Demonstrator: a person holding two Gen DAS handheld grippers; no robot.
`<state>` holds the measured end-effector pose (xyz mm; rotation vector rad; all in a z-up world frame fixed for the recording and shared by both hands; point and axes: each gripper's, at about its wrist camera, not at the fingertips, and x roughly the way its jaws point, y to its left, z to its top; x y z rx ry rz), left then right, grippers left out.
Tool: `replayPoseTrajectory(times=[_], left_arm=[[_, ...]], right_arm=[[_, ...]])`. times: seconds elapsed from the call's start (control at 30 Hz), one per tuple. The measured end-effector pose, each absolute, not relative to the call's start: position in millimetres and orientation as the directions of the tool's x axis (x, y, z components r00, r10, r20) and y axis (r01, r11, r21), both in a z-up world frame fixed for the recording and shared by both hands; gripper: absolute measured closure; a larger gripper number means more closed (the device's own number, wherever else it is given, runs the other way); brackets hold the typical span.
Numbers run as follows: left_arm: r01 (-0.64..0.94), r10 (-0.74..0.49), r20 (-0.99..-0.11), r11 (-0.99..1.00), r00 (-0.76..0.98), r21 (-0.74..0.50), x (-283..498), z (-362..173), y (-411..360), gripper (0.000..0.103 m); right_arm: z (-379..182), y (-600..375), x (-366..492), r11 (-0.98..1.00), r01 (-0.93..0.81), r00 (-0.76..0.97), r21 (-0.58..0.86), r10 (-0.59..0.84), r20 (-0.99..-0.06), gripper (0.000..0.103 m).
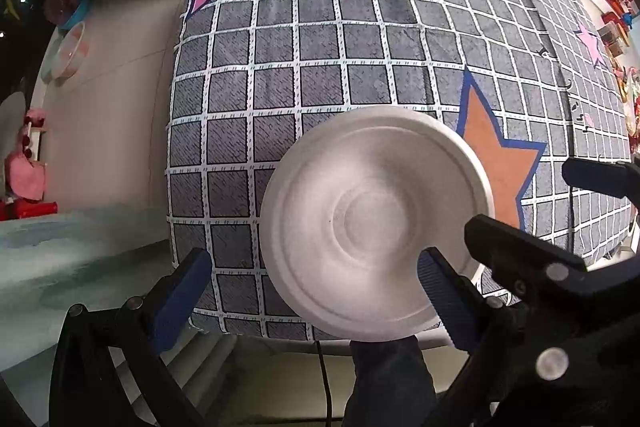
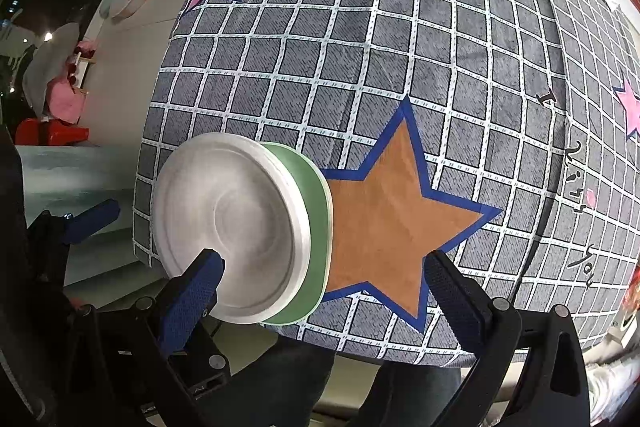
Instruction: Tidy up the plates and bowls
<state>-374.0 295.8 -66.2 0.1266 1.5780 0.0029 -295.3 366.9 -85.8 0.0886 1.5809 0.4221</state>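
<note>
While both claws hang wide open and empty — left claw (image 1: 316,299), right claw (image 2: 324,303) — white plate (image 2: 228,227) tops green plate (image 2: 318,227).

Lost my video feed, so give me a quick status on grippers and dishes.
Left gripper open, empty. Right gripper open, empty. White plate stacked on green dish, near table edge by orange star. Nothing blocking.
</note>
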Motion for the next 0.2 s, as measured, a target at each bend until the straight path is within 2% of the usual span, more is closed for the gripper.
replayPoseTrajectory(times=[0.2], left_arm=[[0.009,0.079,-0.997,0.997,-0.007,0.079,-375.2,-70.7,298.0,0.0]], right_arm=[[-93.4,365.2,-288.0,0.903,-0.231,-0.101,0.363,0.349,-0.932,0.001]])
